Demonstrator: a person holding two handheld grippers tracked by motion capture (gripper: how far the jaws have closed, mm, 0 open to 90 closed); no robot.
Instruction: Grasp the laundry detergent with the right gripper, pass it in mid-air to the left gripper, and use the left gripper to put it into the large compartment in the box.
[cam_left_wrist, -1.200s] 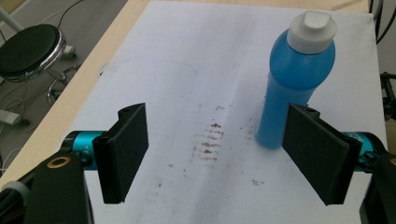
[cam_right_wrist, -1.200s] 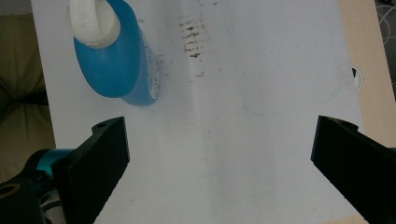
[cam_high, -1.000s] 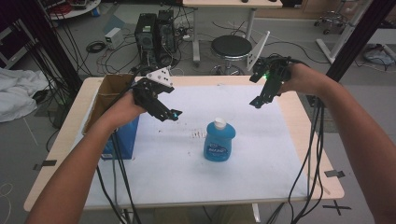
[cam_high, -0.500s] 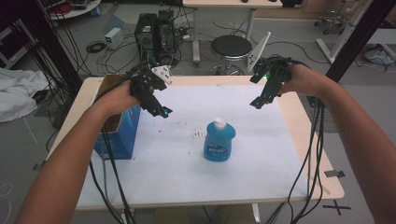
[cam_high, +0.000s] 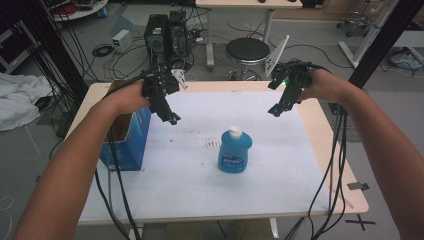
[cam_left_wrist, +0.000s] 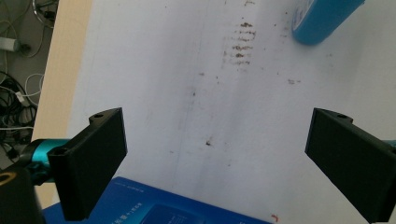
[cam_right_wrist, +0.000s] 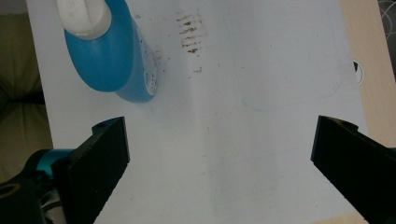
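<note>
- Left tongs (cam_high: 172, 120) hang in the air over the white sheet (cam_high: 200, 190), at abt 10 o'clock from the blue bottle (cam_high: 234, 152); well apart from it.
- Left tongs' jaws have just been opening; in the left gripper view they stand wide w/ nothing between them, just bare sheet w/ brown smudges (cam_left_wrist: 243, 42).
- Same view: blue bottle's base (cam_left_wrist: 322, 18) sits at 1 o'clock, top corner; blue box top (cam_left_wrist: 154, 207) lies along the bottom edge at 6 o'clock.
- Blue cardboard box (cam_high: 127, 142) stands on the table's (cam_high: 320, 125) left side, flaps open, at 9 o'clock from the bottle; left hand (cam_high: 127, 97) is above its far end.
- Right tongs (cam_high: 276, 109) hover over the sheet's far right part, at abt 1 o'clock from the bottle; no contact w/ anything.
- Right gripper view: jaws spread wide, empty; bottle (cam_right_wrist: 109, 56) w/ white cap (cam_right_wrist: 84, 16) shows at 11 o'clock, beyond the left jaw, not between them.
- Bottle stands upright near the sheet's middle, white cap on top, label facing the person; smudges (cam_high: 212, 145) just beside it at 9–10 o'clock.
- Right hand (cam_high: 325, 85) is over the table's far right edge; cables trail from both grippers down past the near edge.
</note>
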